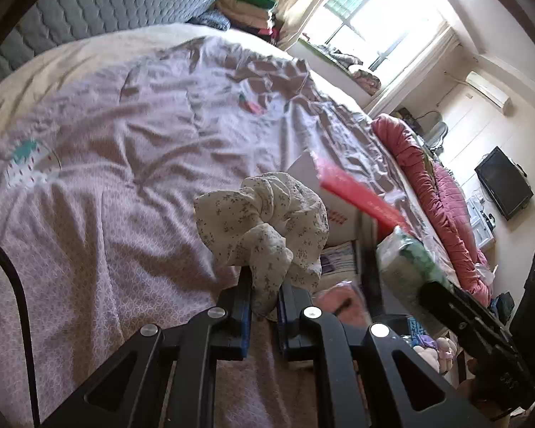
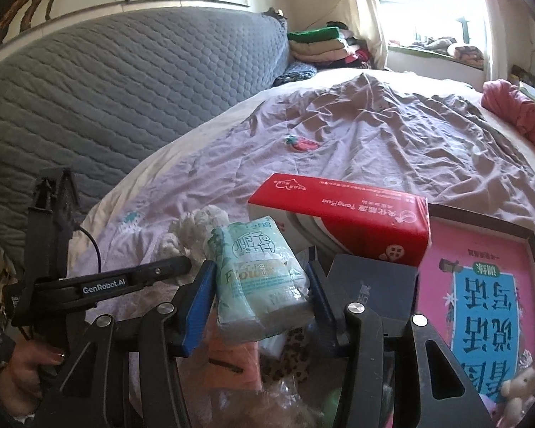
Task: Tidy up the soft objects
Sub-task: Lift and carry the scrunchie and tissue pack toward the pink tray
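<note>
Cream floral cloth, a scrunchie point(image 1: 264, 224), sits at the centre of the left wrist view, bunched above the left gripper point(image 1: 264, 306), whose jaws are pinched nearly together on its lower fold, lifting it clear of the quilt point(image 1: 100, 149). To its right the red box point(image 1: 356, 192) stands close by, the likely drop spot. In the right wrist view the right gripper point(image 2: 260, 285) clamps a tissue pack point(image 2: 260, 278) by its sides, long axis running up the frame, the box point(image 2: 342, 221) just above and right
</note>
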### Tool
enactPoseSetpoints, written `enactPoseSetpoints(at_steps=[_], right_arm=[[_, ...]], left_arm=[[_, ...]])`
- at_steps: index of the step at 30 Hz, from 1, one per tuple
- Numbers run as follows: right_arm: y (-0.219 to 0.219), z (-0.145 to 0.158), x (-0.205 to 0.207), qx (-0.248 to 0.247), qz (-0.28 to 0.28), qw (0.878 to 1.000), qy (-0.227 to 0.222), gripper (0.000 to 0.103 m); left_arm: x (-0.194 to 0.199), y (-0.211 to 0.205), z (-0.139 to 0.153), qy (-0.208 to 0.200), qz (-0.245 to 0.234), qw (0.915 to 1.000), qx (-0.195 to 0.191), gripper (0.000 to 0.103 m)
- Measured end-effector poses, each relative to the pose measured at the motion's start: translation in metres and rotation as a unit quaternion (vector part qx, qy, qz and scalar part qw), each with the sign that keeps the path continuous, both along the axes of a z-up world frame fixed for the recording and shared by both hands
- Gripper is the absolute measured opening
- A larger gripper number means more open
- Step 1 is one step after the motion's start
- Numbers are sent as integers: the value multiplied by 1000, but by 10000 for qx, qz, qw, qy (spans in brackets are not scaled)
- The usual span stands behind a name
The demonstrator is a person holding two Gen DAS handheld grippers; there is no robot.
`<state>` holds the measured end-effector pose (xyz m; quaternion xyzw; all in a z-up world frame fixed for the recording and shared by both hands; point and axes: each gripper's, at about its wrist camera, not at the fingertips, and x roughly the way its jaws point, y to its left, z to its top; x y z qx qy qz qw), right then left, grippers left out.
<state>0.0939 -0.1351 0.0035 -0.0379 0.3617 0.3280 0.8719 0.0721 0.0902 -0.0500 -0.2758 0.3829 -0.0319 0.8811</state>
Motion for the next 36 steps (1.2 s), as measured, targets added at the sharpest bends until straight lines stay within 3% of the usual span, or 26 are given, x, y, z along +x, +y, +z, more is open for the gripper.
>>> enactPoseSetpoints(at_steps=[18, 36], right_arm=[[-38, 26, -23, 354, -319, 9987, -201, 52], [-82, 38, -30, 547, -846, 9944, -322, 51]], left_arm=[[-36, -50, 58, -544, -190, 9959, 695, 12], [-44, -97, 85, -697, -604, 9918, 890, 12]])
